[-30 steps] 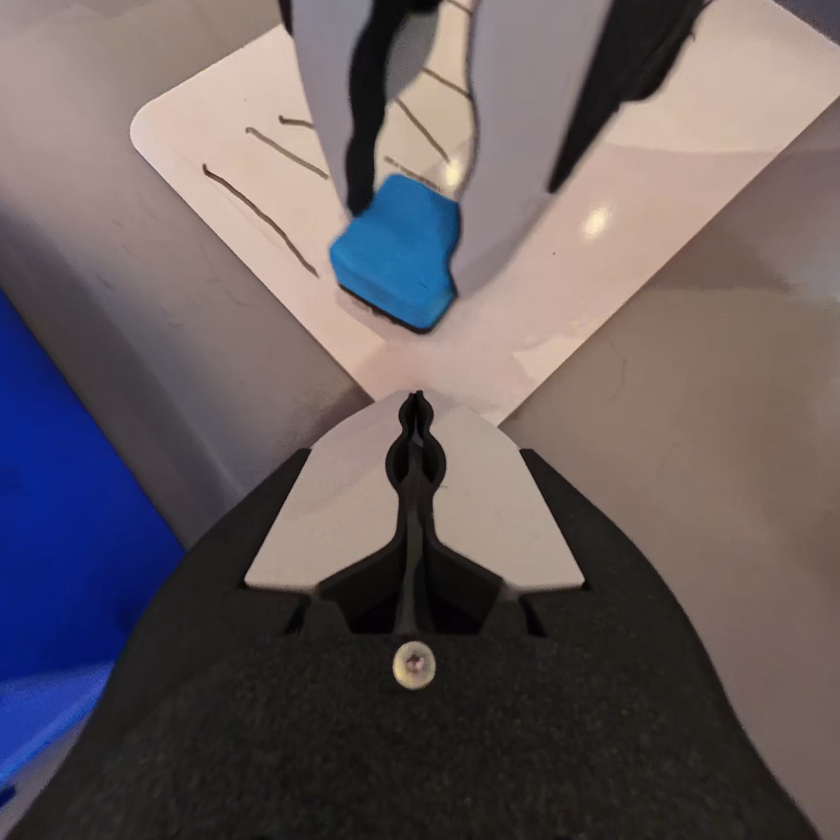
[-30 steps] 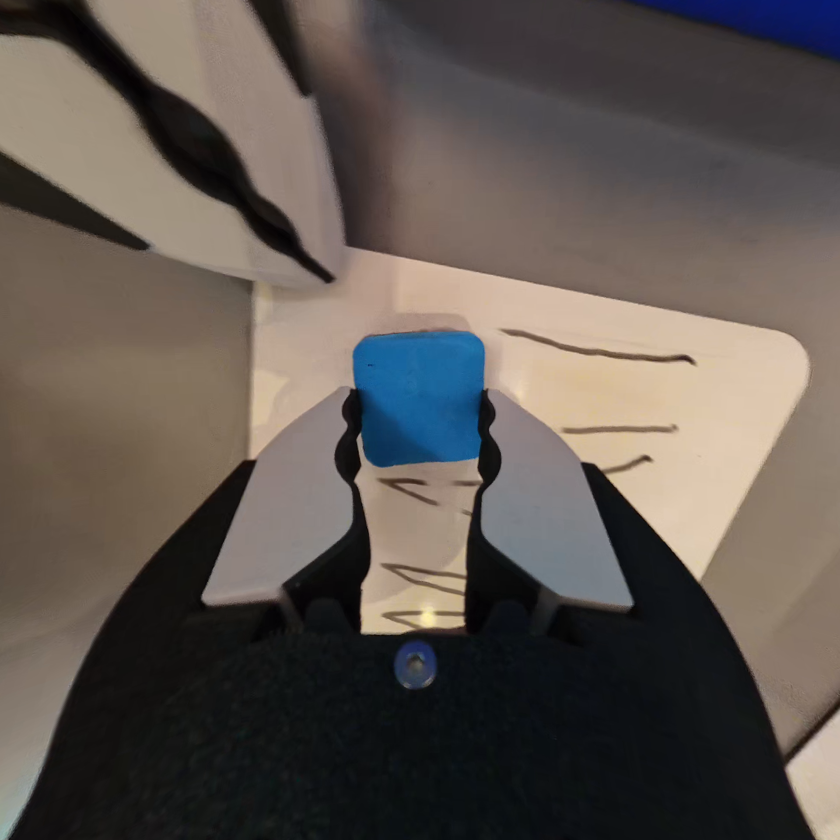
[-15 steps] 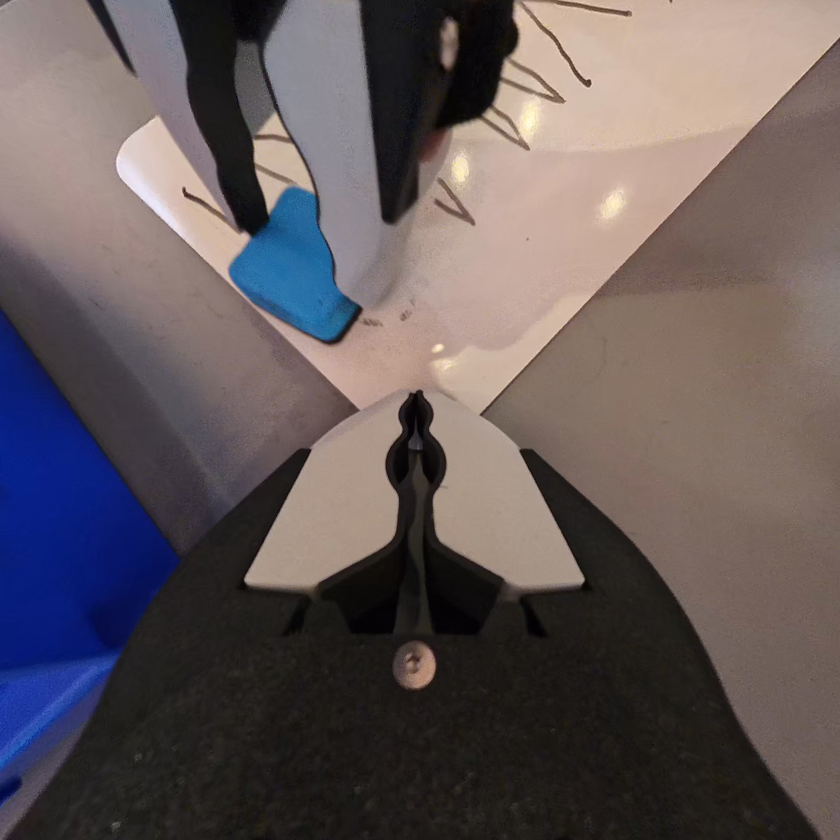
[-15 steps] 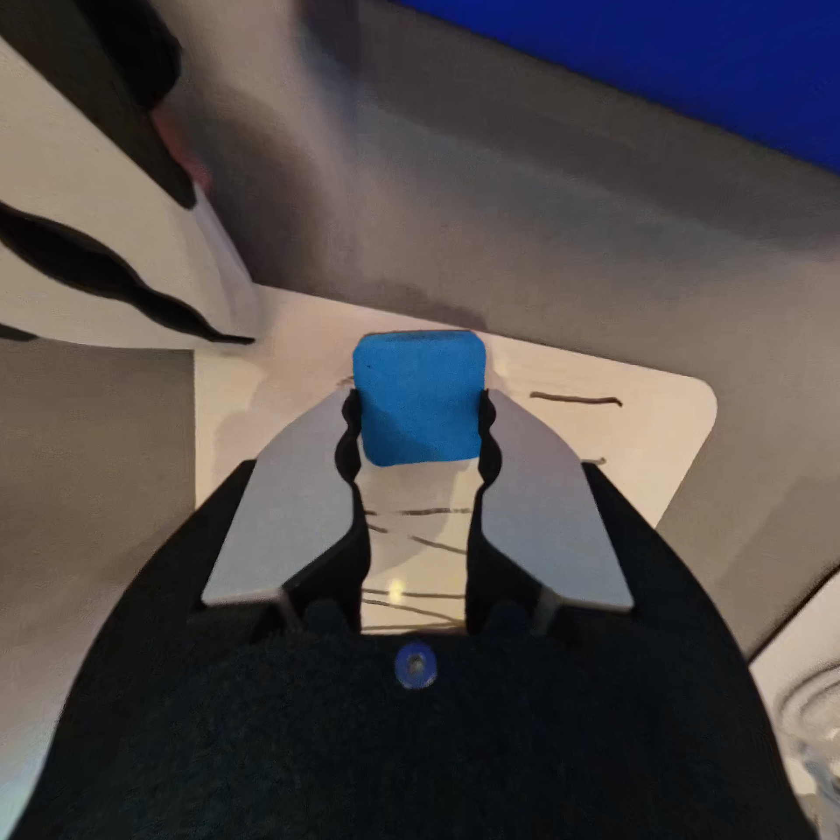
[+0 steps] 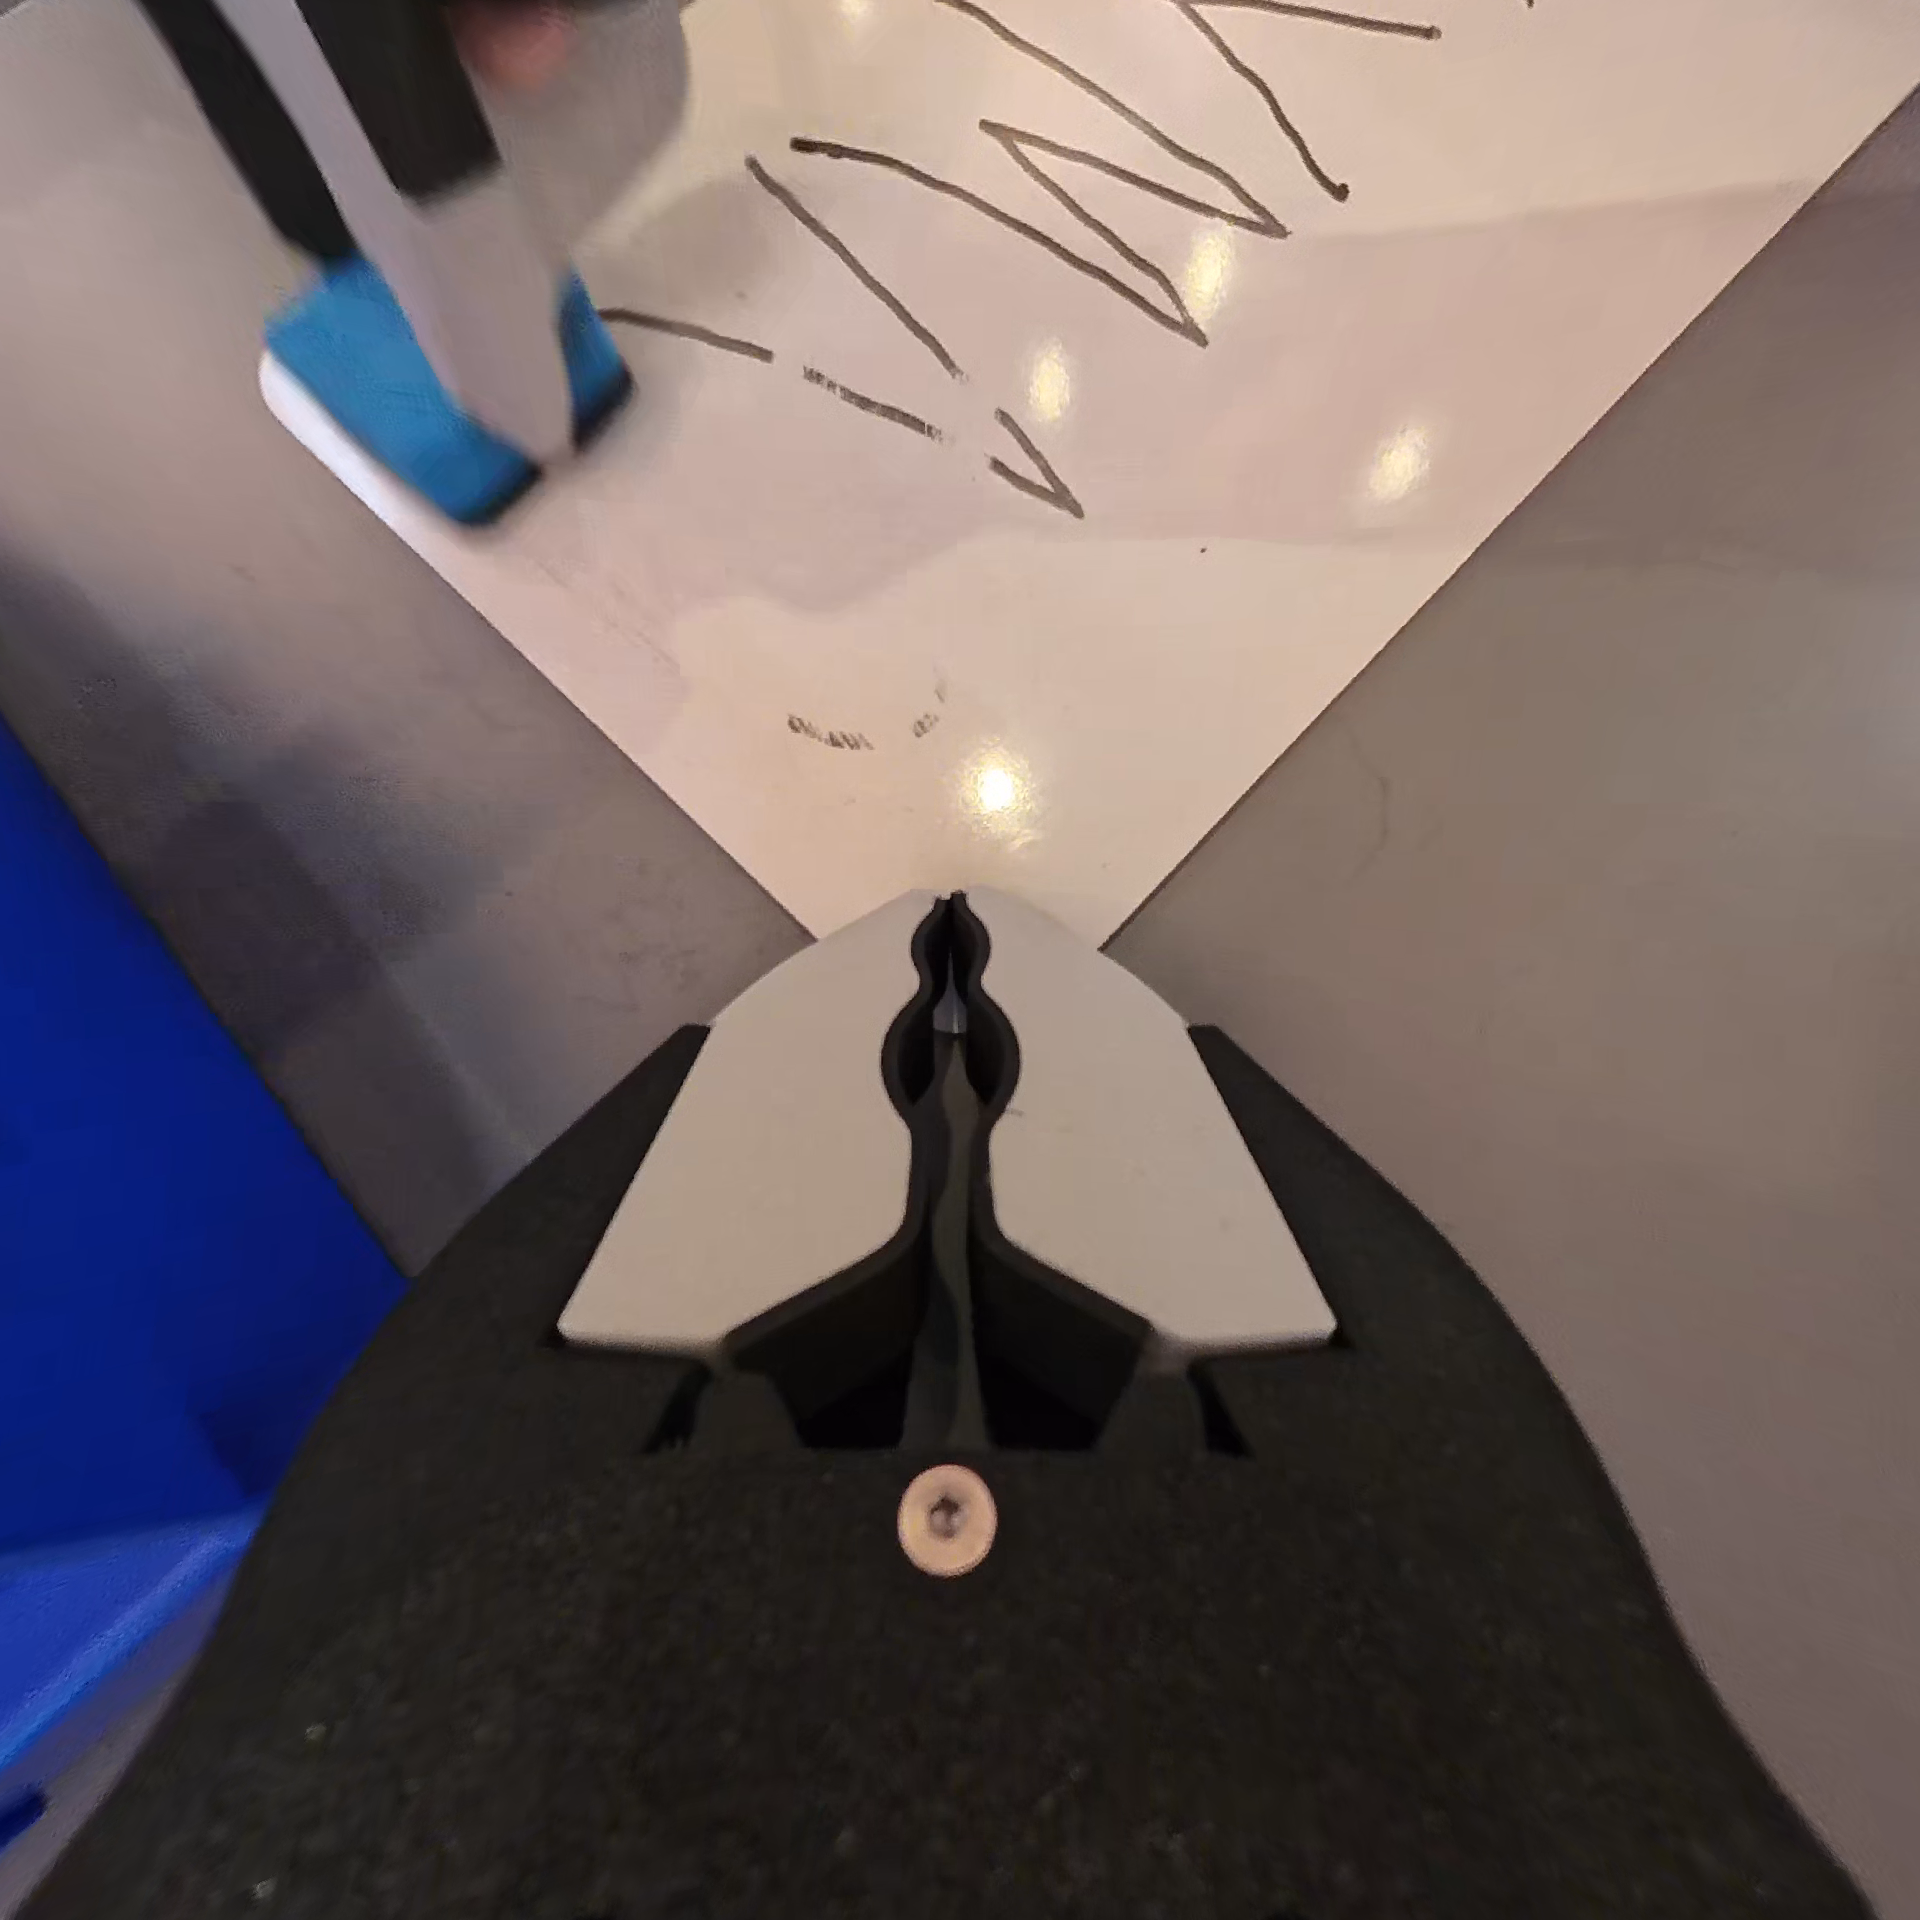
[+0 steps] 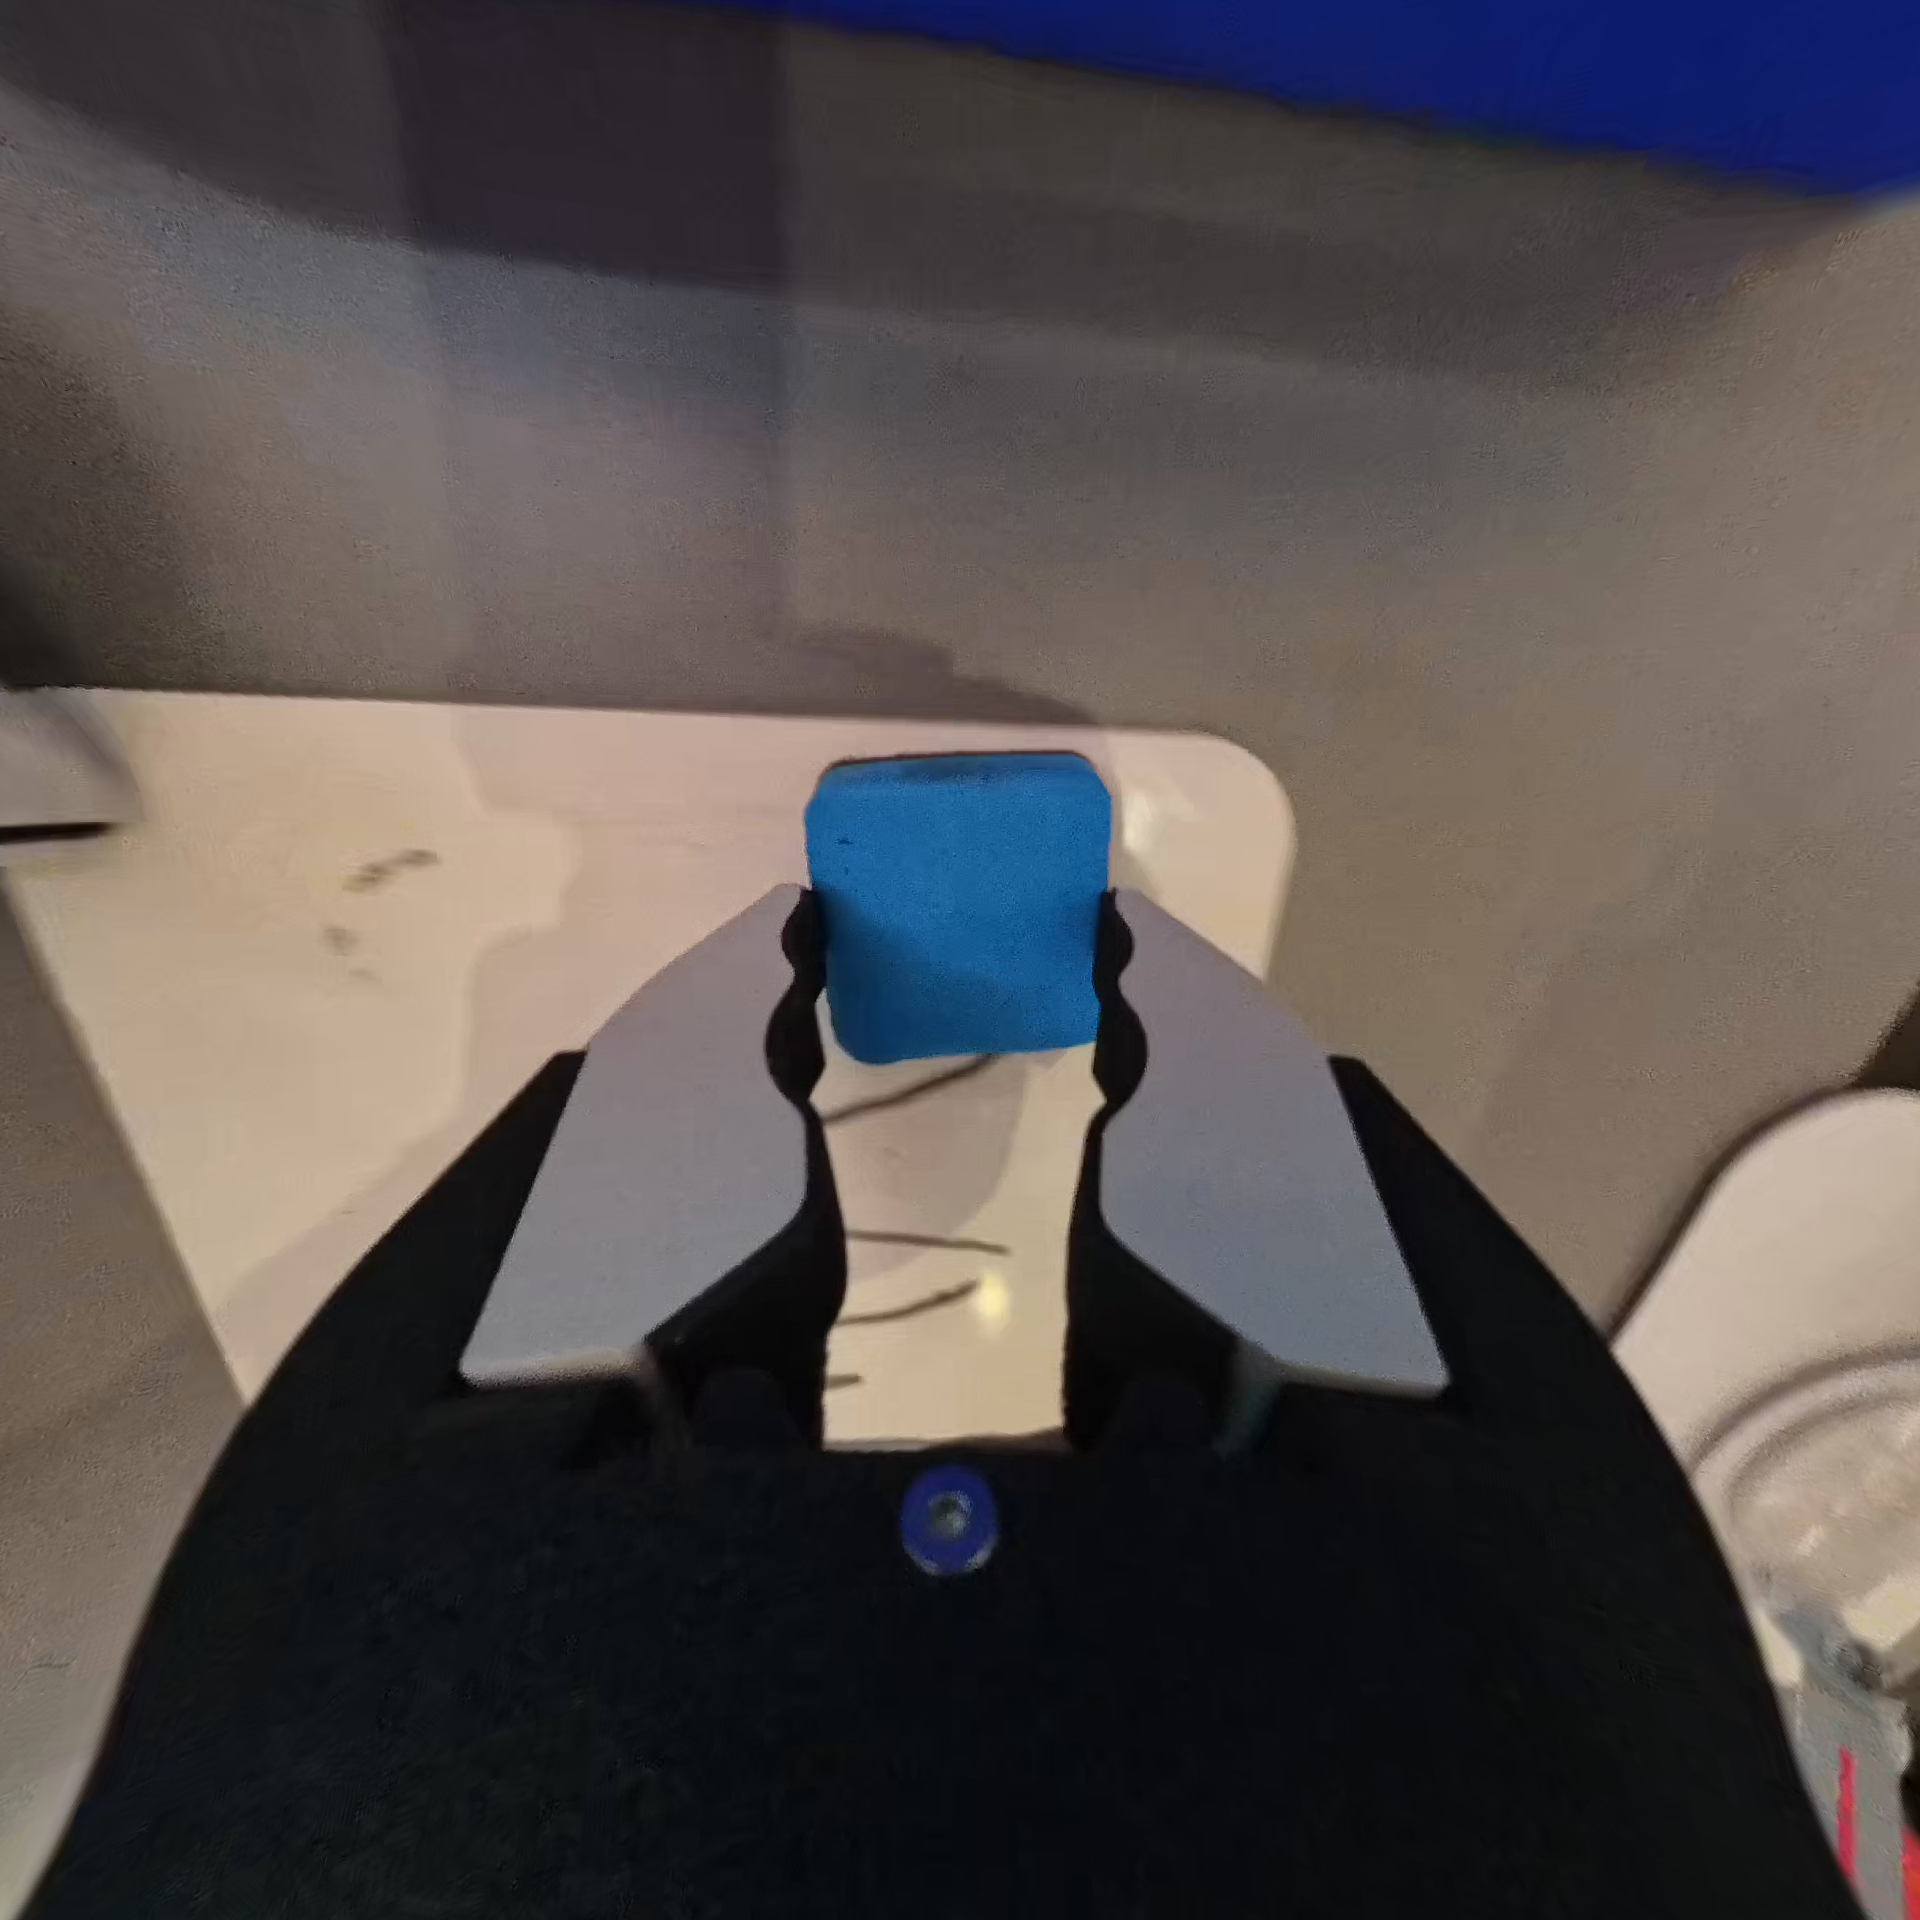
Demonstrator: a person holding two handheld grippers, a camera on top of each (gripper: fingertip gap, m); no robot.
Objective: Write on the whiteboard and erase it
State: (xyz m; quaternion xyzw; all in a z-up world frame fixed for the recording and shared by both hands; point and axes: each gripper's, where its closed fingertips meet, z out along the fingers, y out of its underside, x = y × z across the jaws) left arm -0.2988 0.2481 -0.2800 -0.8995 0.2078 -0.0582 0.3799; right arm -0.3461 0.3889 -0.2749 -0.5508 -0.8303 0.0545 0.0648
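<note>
One whiteboard (image 5: 1091, 623) and one blue eraser (image 6: 956, 914) are counted on one grey desk (image 5: 1558, 831). Two claws are seen: the left claw (image 5: 951, 899), closed with nothing in it, and the right claw (image 6: 956, 925), clamped on the eraser. One blue bin (image 5: 135, 1195) and one white dish (image 6: 1787, 1299) are counted at the edges.

A grey table (image 5: 1558, 727) is seen bearing a white whiteboard (image 5: 1039, 623) laid flat, with a white dish (image 6: 1787, 1247) set just beside it.
</note>
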